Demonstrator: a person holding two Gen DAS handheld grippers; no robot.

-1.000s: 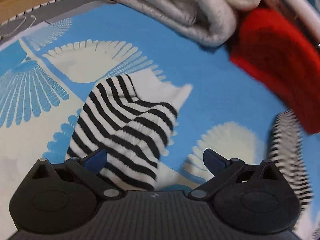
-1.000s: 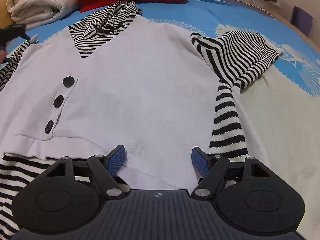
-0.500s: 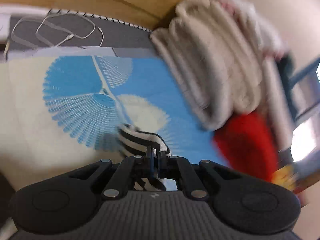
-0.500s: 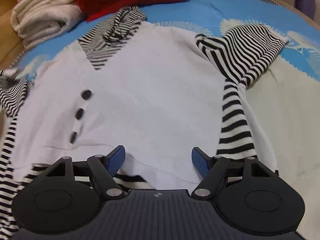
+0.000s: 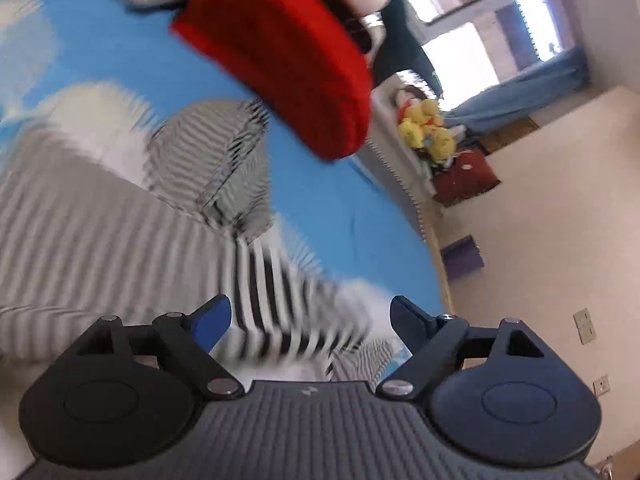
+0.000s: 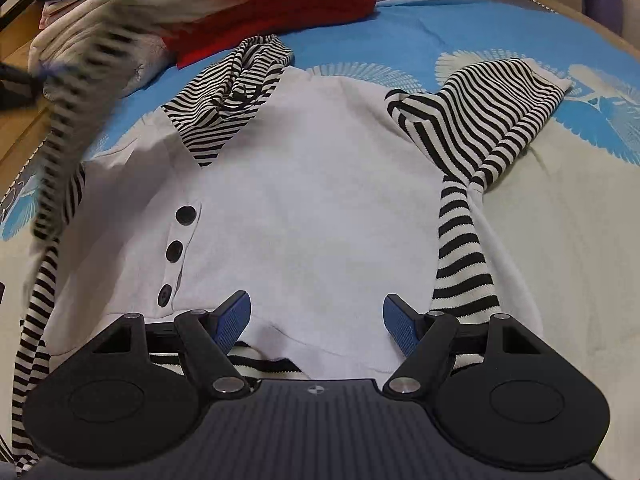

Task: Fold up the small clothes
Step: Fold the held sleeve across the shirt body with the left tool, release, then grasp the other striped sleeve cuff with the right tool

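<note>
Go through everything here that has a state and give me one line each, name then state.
Left gripper: jaws opening, blurred striped sleeve between them, not pinched.
Right gripper: open, over the white sweater's hem.
White sweater: lying flat, front up, unfolded.
Right striped sleeve: bent back on itself.
Striped collar: crumpled.
Red garment: folded.

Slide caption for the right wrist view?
Open right gripper hovers over white sweater with striped sleeves on blue patterned bedspread.

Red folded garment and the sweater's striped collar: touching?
Cannot tell. In the right wrist view the striped collar reaches the edge of the red garment, but overlap could hide contact or gap; the left wrist view is blurred.
</note>
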